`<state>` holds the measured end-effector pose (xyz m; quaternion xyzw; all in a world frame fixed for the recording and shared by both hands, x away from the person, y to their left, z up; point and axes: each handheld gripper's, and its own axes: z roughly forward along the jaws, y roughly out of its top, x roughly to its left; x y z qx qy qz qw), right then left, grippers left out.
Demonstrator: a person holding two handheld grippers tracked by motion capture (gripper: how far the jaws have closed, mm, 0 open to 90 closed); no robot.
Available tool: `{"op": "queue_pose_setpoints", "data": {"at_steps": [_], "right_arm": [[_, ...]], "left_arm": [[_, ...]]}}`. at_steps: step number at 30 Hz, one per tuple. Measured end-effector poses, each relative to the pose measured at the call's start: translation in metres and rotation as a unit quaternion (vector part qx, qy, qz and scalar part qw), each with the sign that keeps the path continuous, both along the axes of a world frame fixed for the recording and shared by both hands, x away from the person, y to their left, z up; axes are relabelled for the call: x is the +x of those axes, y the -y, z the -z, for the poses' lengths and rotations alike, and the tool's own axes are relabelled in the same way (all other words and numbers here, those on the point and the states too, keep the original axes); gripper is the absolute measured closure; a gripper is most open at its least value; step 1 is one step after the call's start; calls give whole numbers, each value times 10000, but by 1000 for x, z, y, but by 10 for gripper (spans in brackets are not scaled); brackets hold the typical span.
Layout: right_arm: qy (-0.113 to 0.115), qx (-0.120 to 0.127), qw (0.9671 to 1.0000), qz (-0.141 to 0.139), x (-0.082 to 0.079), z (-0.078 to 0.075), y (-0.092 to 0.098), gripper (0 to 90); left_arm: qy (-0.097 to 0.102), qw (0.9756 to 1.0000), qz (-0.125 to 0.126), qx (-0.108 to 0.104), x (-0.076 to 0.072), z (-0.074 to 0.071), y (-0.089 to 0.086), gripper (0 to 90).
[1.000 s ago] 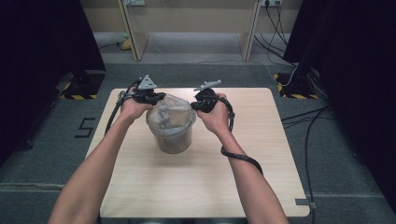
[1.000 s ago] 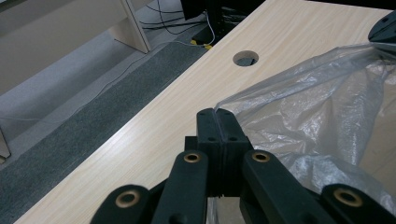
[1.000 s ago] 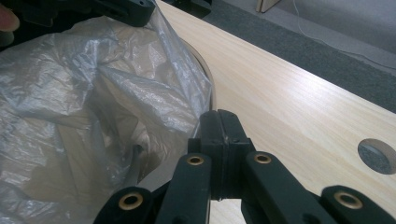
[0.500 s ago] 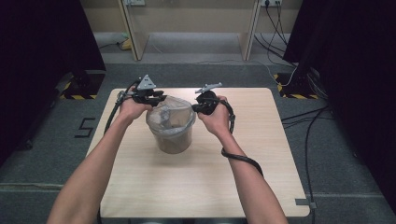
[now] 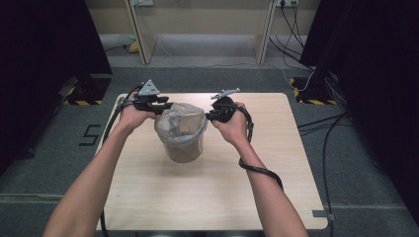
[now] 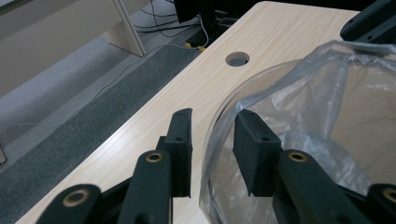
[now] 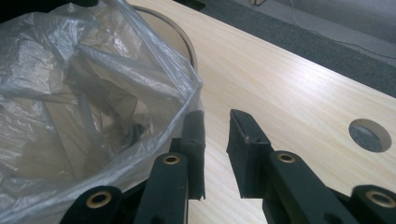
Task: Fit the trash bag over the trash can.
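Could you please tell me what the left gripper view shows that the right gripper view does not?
Left gripper view alone: the left tool straddling the clear bin's rim, one jaw inside against the plastic bag, one outside, gaps beside both pads; its jaws have just been opening. Right gripper view alone: the right tool, nothing between its jaws, the bag's edge beside them; they too have just been opening. Both: bag, rim, wooden table, a round hole.
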<state>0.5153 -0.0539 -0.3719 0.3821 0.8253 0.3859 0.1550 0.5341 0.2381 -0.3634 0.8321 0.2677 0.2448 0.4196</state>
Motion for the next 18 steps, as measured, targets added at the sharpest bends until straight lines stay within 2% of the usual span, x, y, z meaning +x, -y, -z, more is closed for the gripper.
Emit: {"op": "queue_pose_setpoints", "data": {"at_steps": [4,8,14,18], "right_arm": [[31,-12,10000,22,-3,-3,3,756],[97,26,9999,49,-7,-9,5,754],[252,184,9995,21,-12,-25,4,730],[165,257,9995,-104,-18,-29,-2,670]], "left_arm": [[-15,9999,-20,-120,-2,-2,-5,659],[-43,9999,-40,-106,-3,-2,-8,647],[16,9999,-20,-161,-2,-3,-2,647],[11,10000,-35,-62,-1,-1,2,656]]}}
